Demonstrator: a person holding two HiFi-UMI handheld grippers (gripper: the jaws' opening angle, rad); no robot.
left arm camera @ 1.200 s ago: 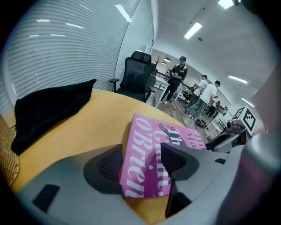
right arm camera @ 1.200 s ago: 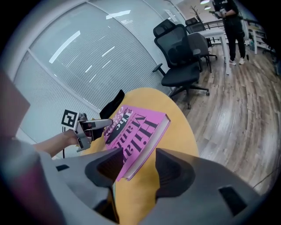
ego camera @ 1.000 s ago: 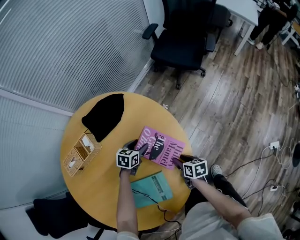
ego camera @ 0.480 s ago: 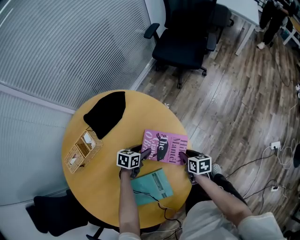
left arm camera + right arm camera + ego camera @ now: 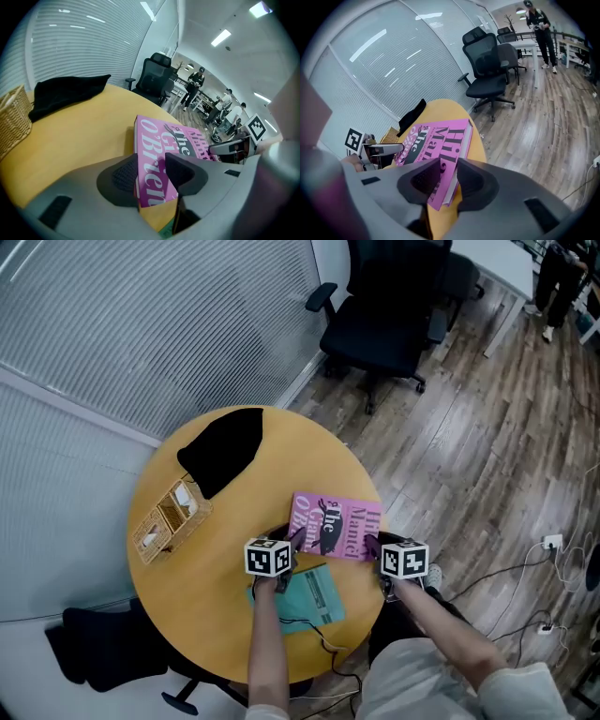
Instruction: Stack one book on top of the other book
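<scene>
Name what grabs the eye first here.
The pink book stands out on the round yellow table. Its two near corners sit between the jaws of the left hand-held gripper and the right hand-held gripper, which have just been closing onto it. A teal book lies beside it, nearer the person.

Tabletop (image 5: 216,559): cloth (image 5: 223,451) at far edge. Basket (image 5: 169,519) at left edge, near-left of cloth, apart from it. Far book (image 5: 336,526) at right edge, reaching rim. Near book (image 5: 314,594) just beside it, toward near edge. Cable (image 5: 319,641) between near book and near edge. Office chair (image 5: 389,306) on floor (image 5: 487,427) beyond far edge.
</scene>
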